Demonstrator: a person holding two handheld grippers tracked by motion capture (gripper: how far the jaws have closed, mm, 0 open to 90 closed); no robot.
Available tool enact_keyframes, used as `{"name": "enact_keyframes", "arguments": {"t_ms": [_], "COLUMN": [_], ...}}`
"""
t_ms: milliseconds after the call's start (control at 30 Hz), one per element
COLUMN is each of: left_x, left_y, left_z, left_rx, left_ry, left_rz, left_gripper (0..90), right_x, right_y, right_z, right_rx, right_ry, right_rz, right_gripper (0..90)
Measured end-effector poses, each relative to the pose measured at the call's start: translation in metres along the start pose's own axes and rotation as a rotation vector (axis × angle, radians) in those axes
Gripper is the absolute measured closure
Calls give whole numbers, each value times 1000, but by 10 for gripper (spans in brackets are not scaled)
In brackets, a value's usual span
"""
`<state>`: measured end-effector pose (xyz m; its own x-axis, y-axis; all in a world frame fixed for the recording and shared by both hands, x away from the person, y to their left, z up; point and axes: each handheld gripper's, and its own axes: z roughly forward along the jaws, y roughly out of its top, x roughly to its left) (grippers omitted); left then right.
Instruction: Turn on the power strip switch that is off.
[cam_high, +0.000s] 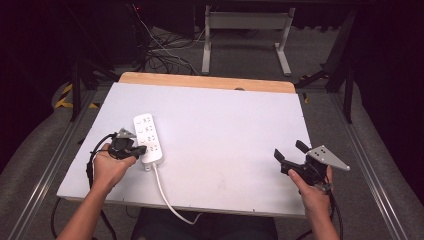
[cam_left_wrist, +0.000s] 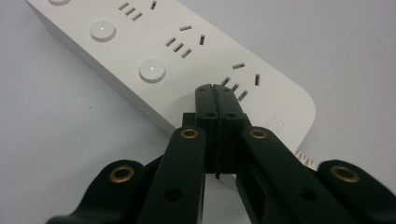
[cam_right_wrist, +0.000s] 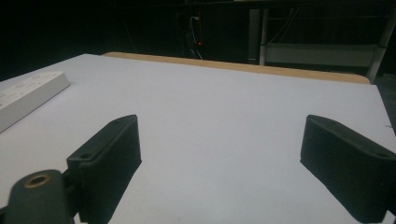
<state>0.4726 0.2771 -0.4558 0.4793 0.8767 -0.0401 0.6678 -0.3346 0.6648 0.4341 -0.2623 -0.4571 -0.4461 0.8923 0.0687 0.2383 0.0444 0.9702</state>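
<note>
- The power strip (cam_high: 148, 138) lies on the table (cam_high: 225, 125), left of its middle, running from the far left toward the near right.
- Its cord (cam_high: 165, 192) leaves the near end and runs over the table's near edge.
- The left gripper (cam_high: 141, 149) sits just left of the strip's near end, tips over the strip's last socket (cam_left_wrist: 240, 79).
- The buttons (cam_left_wrist: 152, 70) lie along the strip's left side in the left gripper view.
- The right gripper (cam_high: 290, 150) is at the table's near right, well apart from the strip.
</note>
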Motion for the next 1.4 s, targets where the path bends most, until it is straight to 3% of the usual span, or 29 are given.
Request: {"name": "enact_keyframes", "arguments": {"t_ms": [333,500,700,767,900,967,1100,1233,1400], "left_x": [-4,-3,5,7,11,10,12,13,14], "left_y": [1,0,-1,-3,-13,-19,-23,-24,-25], "left_z": [3,1,-17,-22,-36,-42,-54,-58,-59], "left_rx": [-28,-63,-275,-346,-548,-632,-717,-734,-736], "left_ry": [5,-27,-12,9,98,180,234,264,270], "left_rz": [15,-11,-74,-85,-111,-110,-155,-165,-175], "left_gripper": [900,900,900,900,870,830,827,839,859], "right_x": [1,1,1,1,1,0,0,1,0], "right_y": [0,0,0,0,1,0,0,1,1], "right_z": [1,0,1,1,0,0,-1,0,1], "right_rx": [3,0,2,1,-2,-4,-4,-3,-2], "right_ry": [5,5,6,6,2,0,0,6,8], "right_rz": [-7,-2,-4,-4,5,3,4,0,3], "right_gripper": [126,126,126,127,127,127,127,128,128]}}
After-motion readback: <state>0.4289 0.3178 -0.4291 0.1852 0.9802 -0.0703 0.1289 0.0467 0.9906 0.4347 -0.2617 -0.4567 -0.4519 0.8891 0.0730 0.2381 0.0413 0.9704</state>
